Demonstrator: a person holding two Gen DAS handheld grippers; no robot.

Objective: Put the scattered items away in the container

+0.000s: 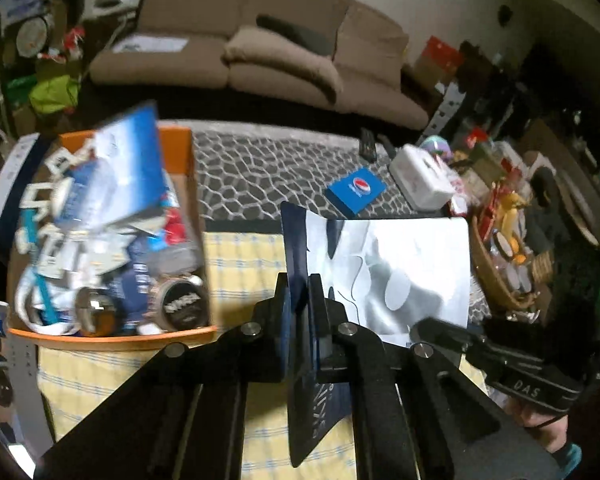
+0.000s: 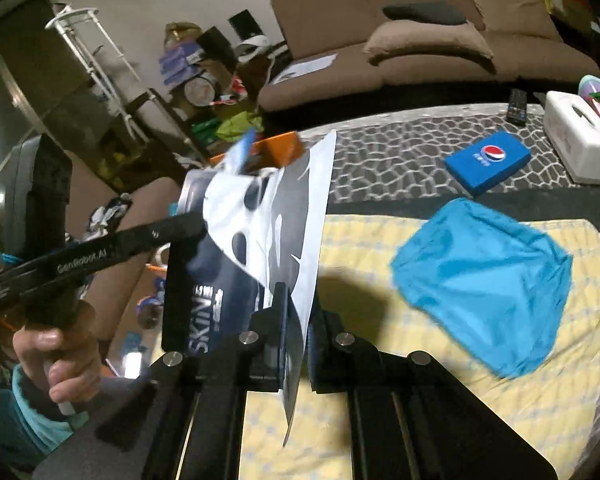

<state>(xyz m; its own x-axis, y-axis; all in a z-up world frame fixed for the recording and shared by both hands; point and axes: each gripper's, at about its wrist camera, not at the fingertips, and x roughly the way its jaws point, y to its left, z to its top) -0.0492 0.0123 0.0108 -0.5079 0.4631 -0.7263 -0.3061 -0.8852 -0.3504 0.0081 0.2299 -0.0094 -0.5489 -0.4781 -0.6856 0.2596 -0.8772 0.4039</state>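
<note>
A flat dark-blue and silver face-mask sachet (image 1: 392,272) is held upright over the yellow checked cloth. My left gripper (image 1: 300,300) is shut on its left edge. My right gripper (image 2: 298,320) is shut on the same sachet (image 2: 268,232) from the other side. In the right wrist view the left gripper's finger (image 2: 188,226) reaches onto the sachet's dark side. The orange-rimmed cardboard box (image 1: 180,144), full of blue and white packs and round tins, sits left of the sachet. A blue cloth pouch (image 2: 484,284) lies on the yellow cloth to the right.
A blue Pepsi box (image 1: 356,190) and a white tissue box (image 1: 420,180) lie on the patterned mat beyond. A wicker basket (image 1: 492,276) of small items stands at right. A remote (image 2: 516,106) lies at the far edge. A brown sofa (image 1: 260,56) is behind.
</note>
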